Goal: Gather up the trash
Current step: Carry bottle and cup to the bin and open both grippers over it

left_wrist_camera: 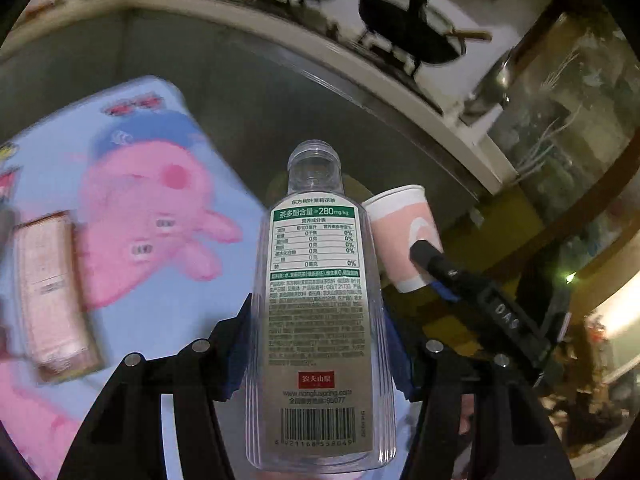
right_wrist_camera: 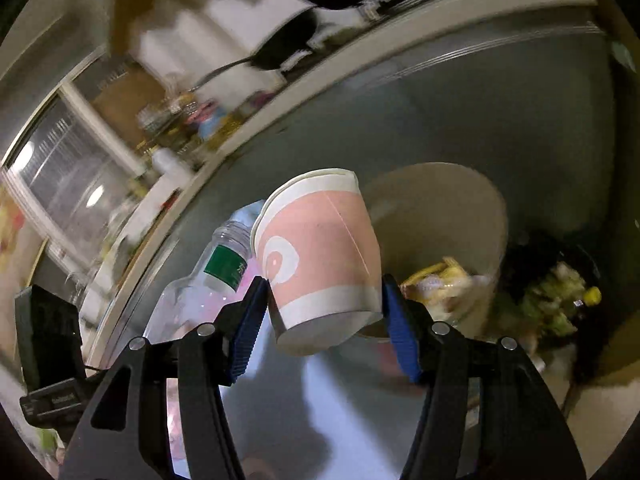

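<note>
My left gripper [left_wrist_camera: 318, 320] is shut on an empty clear plastic bottle [left_wrist_camera: 318, 300] with a white and green label, uncapped neck pointing away. My right gripper [right_wrist_camera: 326, 308] is shut on a pink and white paper cup [right_wrist_camera: 320, 256], tilted, mouth up and left. The cup also shows in the left wrist view [left_wrist_camera: 404, 236], just right of the bottle, with a right gripper finger [left_wrist_camera: 436, 260] across it. The bottle shows in the right wrist view [right_wrist_camera: 216, 276], left of the cup. A beige trash bin [right_wrist_camera: 452, 216] with wrappers inside stands just behind the cup.
A light blue cloth with a pink pig cartoon [left_wrist_camera: 152, 208] lies at left, a pink carton [left_wrist_camera: 52, 292] on it. A dark bin or bag with scraps [right_wrist_camera: 560, 296] stands right of the beige bin. Grey cabinet fronts [left_wrist_camera: 248, 92] and a counter with black pans [left_wrist_camera: 404, 24] lie behind.
</note>
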